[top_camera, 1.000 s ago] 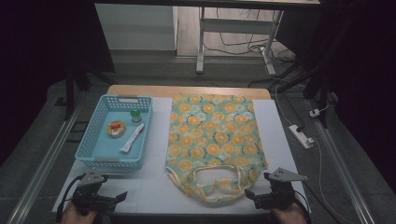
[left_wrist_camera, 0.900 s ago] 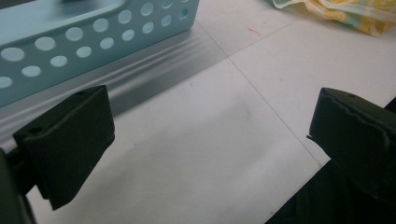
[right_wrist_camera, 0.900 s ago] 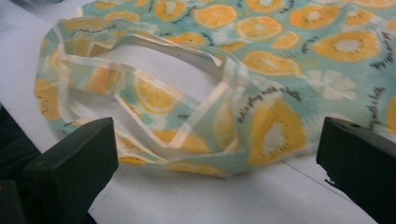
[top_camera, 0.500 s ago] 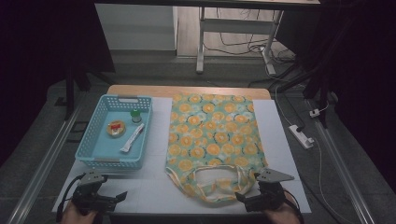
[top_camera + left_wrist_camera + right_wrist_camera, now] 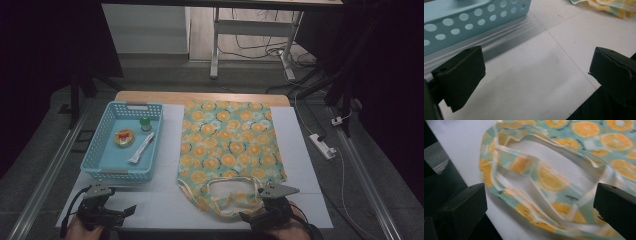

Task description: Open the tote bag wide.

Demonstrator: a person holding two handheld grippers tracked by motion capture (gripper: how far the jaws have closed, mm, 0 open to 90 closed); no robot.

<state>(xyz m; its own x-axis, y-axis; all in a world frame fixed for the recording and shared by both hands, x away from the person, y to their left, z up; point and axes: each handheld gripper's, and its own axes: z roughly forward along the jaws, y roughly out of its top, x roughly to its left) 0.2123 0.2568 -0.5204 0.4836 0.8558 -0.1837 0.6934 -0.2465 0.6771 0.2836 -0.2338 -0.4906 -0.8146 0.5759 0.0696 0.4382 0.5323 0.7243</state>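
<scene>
Right gripper [image 5: 256, 216] at lower right of the high view, fingers wide, over the handles of the orange-print teal fabric tote bag [image 5: 227, 145] lying flat mid-frame on the white worktop [image 5: 305, 165]; left gripper [image 5: 122, 212] lower left, fingers wide, near the light blue perforated plastic basket [image 5: 102, 167].

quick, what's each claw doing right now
Left claw: open, holding nothing, over bare table beside the basket.
Right claw: open, holding nothing, at the bag handles.

Orange-slice print tote bag [image 5: 227, 145] lying flat on white table cover, handles [image 5: 541, 195] at near edge, looped and slightly rumpled, mouth partly open.
</scene>
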